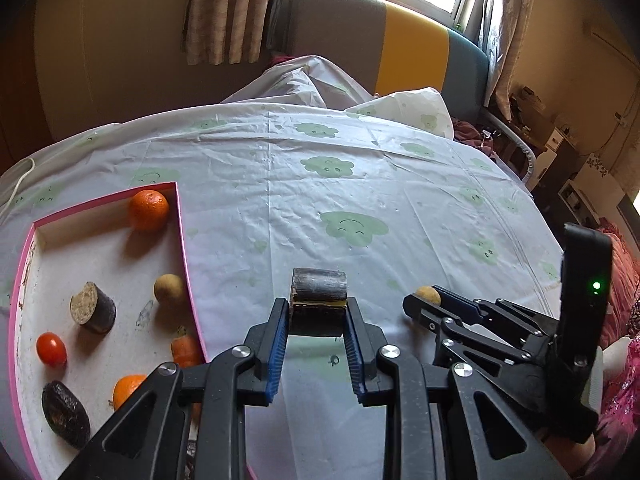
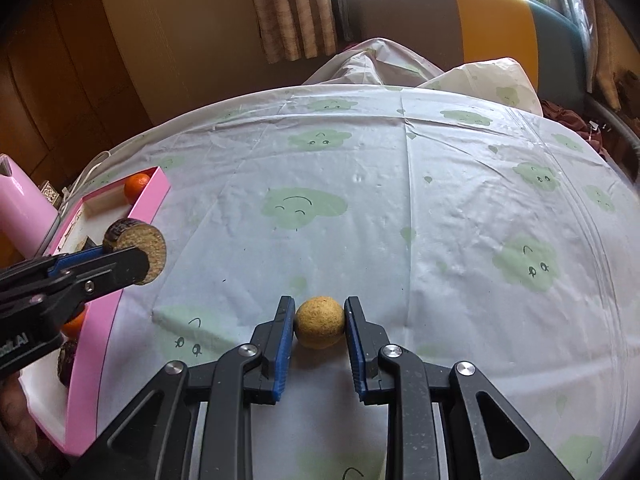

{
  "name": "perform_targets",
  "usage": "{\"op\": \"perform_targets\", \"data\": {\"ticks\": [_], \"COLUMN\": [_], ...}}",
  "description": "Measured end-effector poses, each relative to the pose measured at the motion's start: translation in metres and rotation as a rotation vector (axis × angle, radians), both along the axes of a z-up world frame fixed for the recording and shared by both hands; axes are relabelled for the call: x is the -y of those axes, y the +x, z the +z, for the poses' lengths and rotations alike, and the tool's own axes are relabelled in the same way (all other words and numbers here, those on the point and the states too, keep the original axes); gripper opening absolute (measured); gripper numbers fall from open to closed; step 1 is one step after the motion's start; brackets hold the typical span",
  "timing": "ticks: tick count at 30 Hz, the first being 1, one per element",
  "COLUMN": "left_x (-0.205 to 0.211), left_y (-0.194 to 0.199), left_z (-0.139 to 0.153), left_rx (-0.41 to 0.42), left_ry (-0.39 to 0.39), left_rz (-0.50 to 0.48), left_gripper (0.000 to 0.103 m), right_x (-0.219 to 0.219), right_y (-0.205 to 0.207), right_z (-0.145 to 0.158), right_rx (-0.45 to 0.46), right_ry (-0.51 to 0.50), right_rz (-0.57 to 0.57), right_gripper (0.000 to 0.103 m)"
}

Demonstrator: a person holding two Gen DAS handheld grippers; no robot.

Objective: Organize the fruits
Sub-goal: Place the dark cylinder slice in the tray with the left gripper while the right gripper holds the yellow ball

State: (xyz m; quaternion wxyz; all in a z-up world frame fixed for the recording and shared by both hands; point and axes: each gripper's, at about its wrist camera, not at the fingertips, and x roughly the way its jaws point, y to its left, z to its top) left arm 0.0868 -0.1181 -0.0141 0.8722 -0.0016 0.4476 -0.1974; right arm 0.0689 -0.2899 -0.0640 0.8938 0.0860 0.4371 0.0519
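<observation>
My left gripper is shut on a dark cut cylinder piece and holds it above the tablecloth, right of the pink box. In the right wrist view the same piece shows its pale cut face in the left gripper by the pink box. My right gripper is shut on a small round yellow-brown fruit. In the left wrist view that fruit sits in the right gripper.
The box holds an orange, a yellow-brown fruit, another cut dark piece, a cherry tomato, a dark fruit, a second orange and a carrot piece. A white cloud-print tablecloth covers the round table.
</observation>
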Motion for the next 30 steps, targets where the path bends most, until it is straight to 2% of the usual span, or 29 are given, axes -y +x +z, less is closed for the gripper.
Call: {"op": "perform_targets", "data": {"ticks": [5,11,22,30], "left_x": [-0.013,-0.031,-0.062,-0.098], "left_y": [-0.017,-0.029,-0.040,-0.041], "left_z": [0.005,0.006,0.006,0.000], "left_rx": [0.008,0.013,0.027,0.027], "left_ry": [-0.015,-0.019,-0.034,-0.033], "left_rz": [0.013,0.045,0.097,0.172], "left_gripper": [0.027,0.027,0.027,0.027], "right_x": [-0.008,-0.007,-0.014,-0.016], "right_y": [-0.002,-0.003,-0.003,-0.004], "right_z": [-0.002,-0.003,-0.004,-0.004], "right_rx": [0.014,0.023,0.029,0.034], "right_ry": [-0.056,-0.050,-0.109,-0.115], "right_rz": [-0.015,-0.022,-0.020,-0.021], "right_gripper": [0.026,0.026,0.026,0.026]}}
